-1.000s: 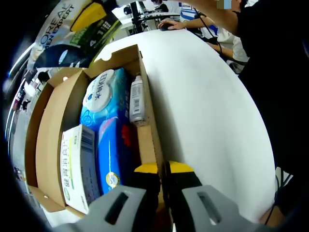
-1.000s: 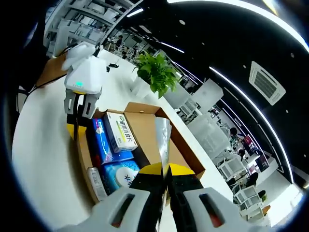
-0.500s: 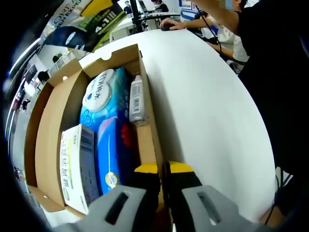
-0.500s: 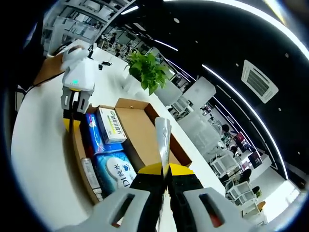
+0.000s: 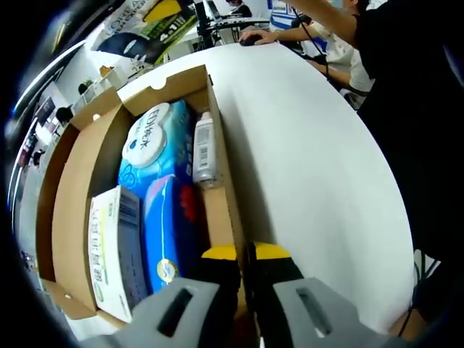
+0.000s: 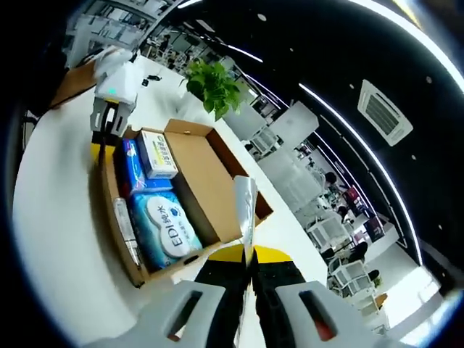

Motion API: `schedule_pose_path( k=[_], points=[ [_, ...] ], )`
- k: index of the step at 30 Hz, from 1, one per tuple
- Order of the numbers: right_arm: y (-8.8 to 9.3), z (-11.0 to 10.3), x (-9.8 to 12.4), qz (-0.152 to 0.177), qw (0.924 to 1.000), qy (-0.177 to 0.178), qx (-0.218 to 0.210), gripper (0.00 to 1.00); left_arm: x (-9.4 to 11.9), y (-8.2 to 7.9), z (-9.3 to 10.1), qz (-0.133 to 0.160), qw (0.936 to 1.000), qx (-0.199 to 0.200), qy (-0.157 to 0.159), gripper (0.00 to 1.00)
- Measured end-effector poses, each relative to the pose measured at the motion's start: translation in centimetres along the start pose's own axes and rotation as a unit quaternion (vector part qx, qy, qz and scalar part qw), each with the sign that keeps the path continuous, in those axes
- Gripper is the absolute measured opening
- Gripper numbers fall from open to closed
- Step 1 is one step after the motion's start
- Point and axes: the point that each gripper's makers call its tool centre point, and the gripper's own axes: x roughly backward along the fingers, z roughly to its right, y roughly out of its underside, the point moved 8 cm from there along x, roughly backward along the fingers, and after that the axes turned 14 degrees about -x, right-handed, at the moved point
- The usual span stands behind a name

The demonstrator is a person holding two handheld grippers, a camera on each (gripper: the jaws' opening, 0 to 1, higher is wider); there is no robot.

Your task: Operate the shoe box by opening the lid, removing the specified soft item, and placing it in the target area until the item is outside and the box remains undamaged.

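— Where do we see the shoe box [image 6: 210, 170]?
— Centre-left of the right gripper view, open on the white worktop [image 5: 304, 159]. Our right gripper [image 6: 248, 255] is clenched on a silvery packet [image 6: 245, 206] at lower centre.
— The left gripper [image 5: 245, 251]?
— Its fingers pinch the box wall.

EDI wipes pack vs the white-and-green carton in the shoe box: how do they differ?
The EDI wipes pack is a soft blue pouch with a white oval lid; the carton is a rigid, square-edged white-and-green box. The pack looks bulkier, the carton slimmer. In the right gripper view the pack lies at the box end near the right gripper, the carton at the far end by the left gripper. Both sit inside the open shoe box.
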Motion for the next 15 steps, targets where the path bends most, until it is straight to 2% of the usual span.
schedule_pose_path(
  k=[7,10,13,15],
  points=[
    [2.1,1.2,0.3,-0.012,0.9998,0.014,0.011,0.0,-0.2,0.1,0.0,-0.002,1.0,0.001,0.003,0.04],
    [3.6,1.8,0.2,-0.044,0.9975,0.032,0.045,0.0,-0.2,0.1,0.0,-0.003,1.0,0.0,0.002,0.04],
    [4.9,1.7,0.1,-0.051,0.9967,0.026,0.057,0.0,-0.2,0.1,0.1,-0.003,1.0,0.001,0.003,0.04],
    [5.7,1.8,0.0,-0.069,0.9931,0.025,0.091,0.0,-0.2,0.1,0.1,-0.002,1.0,0.001,0.003,0.04]
  ],
)
